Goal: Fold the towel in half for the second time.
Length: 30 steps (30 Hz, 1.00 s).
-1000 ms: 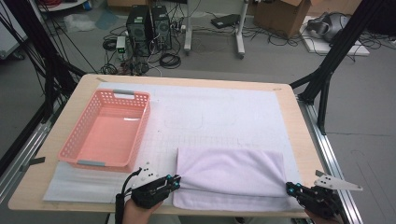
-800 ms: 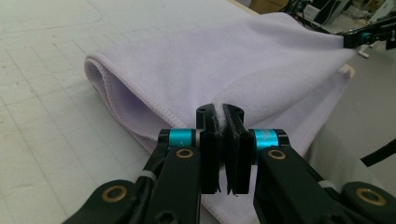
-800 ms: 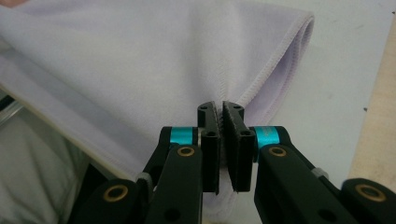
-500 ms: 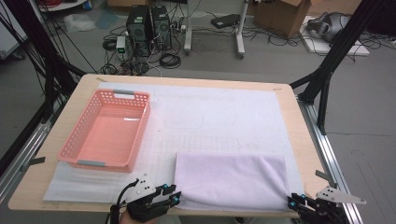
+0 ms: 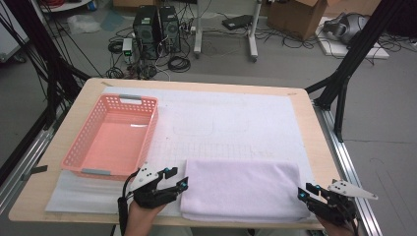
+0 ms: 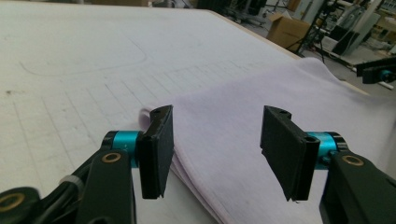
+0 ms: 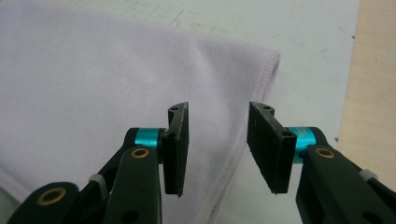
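Towel point(image 5: 242, 189), one folded pale lilac piece, lay in the lower middle of the high view on a single white mat point(image 5: 236, 120) covering one wooden table point(image 5: 319, 147). We counted one pink basket point(image 5: 113, 137) at the left of that frame, well apart from the towel. Our left gripper point(image 5: 176, 179) sat at the lower left, just beside the towel's left edge, and our right gripper point(image 5: 307, 192) sat at the lower right corner by its right edge.

In the left gripper view, we saw the two black jaws standing apart, having just been opening, with the towel point(image 6: 261, 93) lying beyond and beneath the gap, not pinched. The other gripper point(image 6: 379, 71) showed at the far right edge.

In the right gripper view, our two jaws likewise stood parted after just opening, holding nothing, while the towel's point(image 7: 93, 74) hemmed right edge ran under the gap over the mat point(image 7: 308, 56).
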{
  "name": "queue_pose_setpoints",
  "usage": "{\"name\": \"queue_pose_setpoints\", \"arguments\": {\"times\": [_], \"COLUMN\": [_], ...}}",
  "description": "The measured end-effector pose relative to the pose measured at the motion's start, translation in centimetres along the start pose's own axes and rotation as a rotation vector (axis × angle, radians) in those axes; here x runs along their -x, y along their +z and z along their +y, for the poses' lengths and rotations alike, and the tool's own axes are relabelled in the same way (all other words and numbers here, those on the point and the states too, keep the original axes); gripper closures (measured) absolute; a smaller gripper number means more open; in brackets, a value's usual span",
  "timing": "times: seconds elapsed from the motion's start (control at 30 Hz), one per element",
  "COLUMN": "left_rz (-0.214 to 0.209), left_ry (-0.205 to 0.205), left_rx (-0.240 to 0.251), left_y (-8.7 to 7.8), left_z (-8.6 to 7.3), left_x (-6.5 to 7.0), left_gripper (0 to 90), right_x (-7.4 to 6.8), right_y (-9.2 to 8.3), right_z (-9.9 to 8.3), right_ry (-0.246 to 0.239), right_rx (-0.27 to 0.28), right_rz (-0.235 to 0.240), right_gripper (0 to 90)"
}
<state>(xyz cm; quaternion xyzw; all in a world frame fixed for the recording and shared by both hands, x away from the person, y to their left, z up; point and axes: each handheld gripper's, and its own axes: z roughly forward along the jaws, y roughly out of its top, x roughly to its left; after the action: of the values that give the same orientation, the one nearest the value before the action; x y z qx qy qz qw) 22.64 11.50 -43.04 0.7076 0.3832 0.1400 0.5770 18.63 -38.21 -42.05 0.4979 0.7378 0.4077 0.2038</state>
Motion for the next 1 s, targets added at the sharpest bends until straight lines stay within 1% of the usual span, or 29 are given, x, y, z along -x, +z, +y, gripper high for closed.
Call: {"name": "queue_pose_setpoints", "arguments": {"times": [0.13, 0.17, 0.23, 0.33, 0.4, 0.47, 0.57, 0.67, 0.73, 0.8, 0.83, 0.87, 0.93, 1.0], "left_rz": [0.006, 0.005, 0.002, -0.006, -0.007, -0.011, -0.005, -0.006, -0.005, -0.003, -0.003, -0.002, 0.002, 0.005], "left_ry": [0.002, 0.003, 0.005, 0.005, 0.011, 0.012, 0.014, 0.003, 0.000, -0.001, -0.005, -0.004, -0.006, -0.005], "left_rx": [-0.011, -0.012, -0.015, -0.015, -0.023, -0.026, -0.028, -0.037, -0.041, -0.045, -0.044, -0.046, -0.047, -0.054], "left_y": [0.6, 0.8, 1.0, 1.3, 1.6, 1.9, 2.2, 2.3, 2.4, 2.5, 2.5, 2.5, 2.5, 2.5], "left_z": [0.2, 0.3, 0.4, 0.7, 0.8, 1.0, 1.2, 1.4, 1.4, 1.4, 1.3, 1.3, 1.3, 1.2], "left_x": [-0.7, -0.8, -1.1, -1.6, -2.0, -2.3, -3.0, -3.7, -4.1, -4.4, -4.5, -4.6, -4.6, -4.7], "left_gripper": [43.3, 43.2, 43.2, 44.0, 44.0, 44.0, 44.0, 44.0, 43.8, 43.8, 43.8, 43.8, 43.6, 43.4], "right_x": [0.2, 0.2, 0.3, 0.6, 0.8, 0.9, 0.8, 0.8, 0.7, 0.7, 0.8, 1.1, 1.6, 1.9], "right_y": [1.0, 1.3, 1.7, 2.7, 3.5, 4.4, 5.8, 7.3, 8.4, 9.5, 9.6, 9.5, 9.2, 8.7], "right_z": [0.6, 0.8, 1.1, 1.7, 2.1, 2.6, 3.4, 4.1, 4.3, 4.1, 4.1, 4.2, 4.2, 4.1], "right_ry": [-0.027, -0.028, -0.045, -0.045, -0.035, -0.036, -0.051, -0.070, -0.069, -0.097, -0.097, -0.084, -0.080, -0.053], "right_rx": [-0.006, -0.010, -0.013, -0.015, -0.016, -0.025, -0.035, -0.049, -0.071, -0.111, -0.097, -0.101, -0.097, -0.090], "right_rz": [0.008, 0.015, 0.023, 0.027, 0.034, 0.043, 0.062, 0.071, 0.070, 0.045, 0.043, 0.041, -0.007, -0.018], "right_gripper": [60.9, 62.3, 64.8, 66.2, 67.1, 68.6, 70.3, 70.5, 69.7, 70.4, 71.8, 72.2, 72.1, 71.9]}}
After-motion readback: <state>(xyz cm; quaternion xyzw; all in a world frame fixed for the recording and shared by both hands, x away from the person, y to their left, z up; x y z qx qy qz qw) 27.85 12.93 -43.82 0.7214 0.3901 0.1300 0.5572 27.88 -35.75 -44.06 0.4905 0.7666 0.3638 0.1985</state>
